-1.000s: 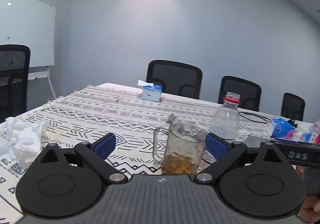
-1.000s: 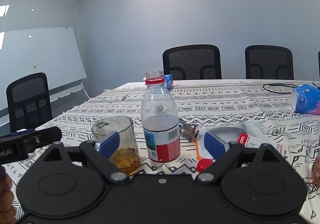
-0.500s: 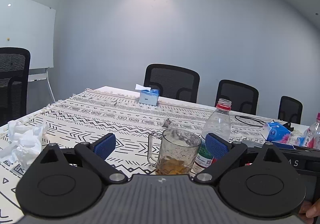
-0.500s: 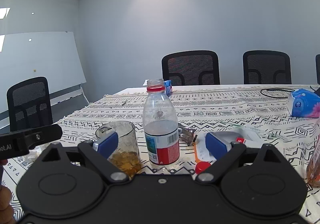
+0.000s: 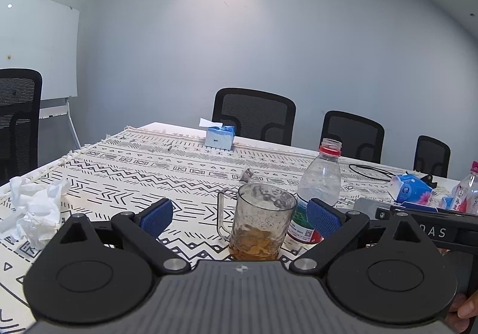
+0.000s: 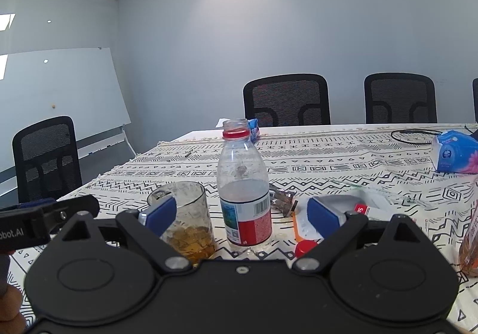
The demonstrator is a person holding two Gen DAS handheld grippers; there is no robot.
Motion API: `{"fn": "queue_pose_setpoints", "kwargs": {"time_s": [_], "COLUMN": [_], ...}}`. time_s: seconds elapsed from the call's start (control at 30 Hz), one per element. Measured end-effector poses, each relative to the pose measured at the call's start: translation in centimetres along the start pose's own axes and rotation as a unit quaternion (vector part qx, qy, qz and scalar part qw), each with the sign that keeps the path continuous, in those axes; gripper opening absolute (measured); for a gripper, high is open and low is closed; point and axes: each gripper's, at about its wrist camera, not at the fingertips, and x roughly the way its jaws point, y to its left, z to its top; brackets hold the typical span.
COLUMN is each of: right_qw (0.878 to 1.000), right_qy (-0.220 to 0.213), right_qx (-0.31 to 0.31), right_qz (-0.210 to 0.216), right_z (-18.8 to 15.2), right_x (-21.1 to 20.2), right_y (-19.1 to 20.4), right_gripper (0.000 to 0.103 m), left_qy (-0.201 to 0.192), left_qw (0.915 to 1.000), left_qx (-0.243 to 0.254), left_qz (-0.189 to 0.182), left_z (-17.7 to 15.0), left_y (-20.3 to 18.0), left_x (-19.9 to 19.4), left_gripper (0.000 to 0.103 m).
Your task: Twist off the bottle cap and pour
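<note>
A clear plastic bottle (image 6: 243, 187) with a red neck ring and no cap stands upright on the patterned tablecloth, about half full. It also shows in the left wrist view (image 5: 321, 184). A glass mug (image 5: 259, 229) with amber liquid at the bottom stands just left of it, also seen in the right wrist view (image 6: 186, 223). The red cap (image 6: 305, 246) lies on the cloth right of the bottle. My left gripper (image 5: 239, 216) is open and empty, facing the mug. My right gripper (image 6: 242, 214) is open and empty, facing the bottle.
Crumpled white tissue (image 5: 33, 208) lies at the left edge. A blue tissue box (image 5: 219, 136) stands at the far side. A blue tissue pack (image 6: 454, 154), a black cable (image 6: 415, 135), wrappers (image 6: 282, 198) and a second bottle (image 6: 470, 241) lie to the right. Black chairs (image 6: 286, 101) line the far side.
Both grippers have drawn back and risen slightly, staying open. The bottle, mug and cap have not moved.
</note>
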Motion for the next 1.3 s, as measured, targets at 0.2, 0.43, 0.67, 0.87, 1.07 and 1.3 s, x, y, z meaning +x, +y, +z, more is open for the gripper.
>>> {"fn": "queue_pose_setpoints", "kwargs": {"time_s": [0.2, 0.43, 0.67, 0.87, 1.07, 1.3], "right_qw": [1.000, 1.000, 1.000, 1.000, 1.000, 1.000], "right_qy": [-0.003, -0.003, -0.002, -0.003, -0.003, -0.003], "right_qx": [-0.001, -0.004, -0.006, -0.008, -0.008, -0.009], "right_qz": [-0.004, -0.004, -0.004, -0.005, -0.004, -0.004], "right_z": [0.07, -0.02, -0.03, 0.00, -0.05, -0.03], "right_x": [0.02, 0.14, 0.15, 0.07, 0.04, -0.03], "right_y": [0.07, 0.22, 0.22, 0.24, 0.34, 0.37], "right_gripper": [0.096, 0.096, 0.096, 0.096, 0.096, 0.096], "left_qy": [0.003, 0.008, 0.009, 0.010, 0.012, 0.013], "left_qw": [1.0000, 0.9999, 0.9999, 0.9999, 0.9999, 0.9999], "left_qx": [0.001, 0.001, 0.001, 0.002, 0.002, 0.002], "left_qz": [-0.004, -0.006, -0.006, -0.007, -0.008, -0.007], "left_z": [-0.06, -0.15, -0.11, -0.07, -0.09, -0.17], "left_y": [-0.11, -0.12, -0.01, 0.04, 0.03, 0.04], "left_x": [0.04, 0.13, 0.18, 0.21, 0.26, 0.30], "left_gripper": [0.098, 0.098, 0.098, 0.098, 0.098, 0.098]}}
